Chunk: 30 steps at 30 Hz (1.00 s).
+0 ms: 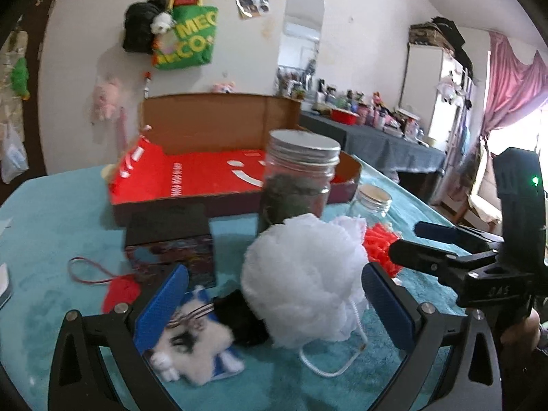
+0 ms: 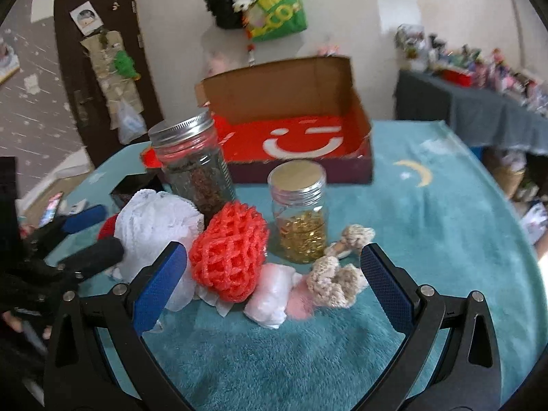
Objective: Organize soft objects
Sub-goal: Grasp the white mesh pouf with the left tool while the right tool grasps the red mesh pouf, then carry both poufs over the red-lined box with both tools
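Nothing is put away yet: the box (image 2: 356, 126) at the bench's far edge is empty, the soft things (image 2: 229, 257) lie in front of it, and both the left gripper (image 1: 274, 308) and right gripper (image 2: 274, 287) are wide open.

The white bath puff (image 1: 301, 281) hides part of the black plush (image 1: 239, 318); shelf clutter (image 2: 479, 65) blurs together.

Tall jar w/ metal lid (image 2: 191, 167) and small jar w/ gold bits (image 2: 301, 215) mid-surface, black box (image 1: 171, 239) beside tall jar, green bag (image 2: 277, 7) on wall behind far edge.
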Available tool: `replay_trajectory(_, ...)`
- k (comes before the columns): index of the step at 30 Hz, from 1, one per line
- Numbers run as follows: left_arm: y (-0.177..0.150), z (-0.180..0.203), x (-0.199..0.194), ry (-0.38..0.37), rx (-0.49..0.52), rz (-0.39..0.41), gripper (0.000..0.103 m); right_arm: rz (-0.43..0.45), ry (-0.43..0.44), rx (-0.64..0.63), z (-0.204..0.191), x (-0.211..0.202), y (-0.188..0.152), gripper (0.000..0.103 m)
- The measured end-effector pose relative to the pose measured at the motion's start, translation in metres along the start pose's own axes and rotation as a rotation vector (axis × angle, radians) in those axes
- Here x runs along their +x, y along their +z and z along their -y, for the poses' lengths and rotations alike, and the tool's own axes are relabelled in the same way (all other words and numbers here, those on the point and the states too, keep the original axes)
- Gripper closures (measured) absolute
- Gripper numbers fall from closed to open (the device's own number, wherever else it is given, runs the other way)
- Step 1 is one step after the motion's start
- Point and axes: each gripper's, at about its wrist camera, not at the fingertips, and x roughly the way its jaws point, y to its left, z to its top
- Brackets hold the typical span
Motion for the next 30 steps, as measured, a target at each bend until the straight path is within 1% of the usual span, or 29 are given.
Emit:
replay_trajectory(1, 0.001, 0.003, 0.002, -0.007, 0.008, -0.008, 0.006, -0.008, 0.022, -0.005, 0.0, 0.002, 0.001, 0.001)
replay_trajectory(2, 0.001, 0.007, 0.005, -0.016, 0.024, -0.021, 0.013, -0.016, 0.049, -0.015, 0.0, 0.004, 0.002, 0.002)
replay_trajectory(3, 0.002, 0.008, 0.01, -0.024, 0.038, -0.038, 0.019, -0.028, 0.078, -0.024, 0.0, 0.006, 0.002, 0.007)
replay_trajectory(4, 0.002, 0.011, 0.014, -0.036, 0.049, -0.058, 0.024, -0.051, 0.108, -0.03, -0.001, 0.01, 0.001, 0.014)
replay_trajectory(5, 0.0, 0.013, 0.017, -0.058, 0.055, -0.077, 0.033, -0.066, 0.122, -0.032, -0.002, 0.013, 0.0, 0.018)
replay_trajectory(6, 0.0, 0.014, 0.02, -0.073, 0.06, -0.093, 0.036, -0.094, 0.149, -0.037, -0.005, 0.017, -0.002, 0.031)
replay_trajectory(7, 0.0, 0.015, 0.022, -0.075, 0.067, -0.1, 0.039, -0.107, 0.166, -0.042, -0.007, 0.02, -0.002, 0.047)
replay_trajectory(8, -0.001, 0.017, 0.021, -0.072, 0.075, -0.094, 0.044, -0.122, 0.182, -0.049, -0.009, 0.023, -0.003, 0.056)
replay_trajectory(9, -0.002, 0.017, 0.02, -0.077, 0.08, -0.092, 0.049, -0.136, 0.192, -0.063, -0.013, 0.024, -0.005, 0.061)
replay_trajectory(10, -0.002, 0.018, 0.017, -0.081, 0.078, -0.088, 0.051, -0.126, 0.187, -0.073, -0.015, 0.023, -0.006, 0.064)
replay_trajectory(12, -0.003, 0.018, 0.014, -0.081, 0.084, -0.082, 0.059, -0.094, 0.175, -0.093, -0.019, 0.016, -0.006, 0.066)
replay_trajectory(15, -0.003, 0.018, 0.01, -0.072, 0.097, -0.071, 0.065, -0.065, 0.16, -0.091, -0.021, 0.009, -0.008, 0.067)
replay_trajectory(17, -0.001, 0.017, 0.008, -0.072, 0.099, -0.068, 0.067, -0.061, 0.155, -0.08, -0.019, 0.006, -0.007, 0.067)
replay_trajectory(23, 0.002, 0.012, -0.004, -0.082, 0.078, -0.046, 0.069, -0.017, 0.122, -0.086, -0.023, -0.007, -0.005, 0.067)
replay_trajectory(30, 0.008, 0.003, -0.023, -0.068, 0.063, -0.007, 0.07, 0.021, 0.1, -0.092, -0.026, -0.025, -0.005, 0.067)
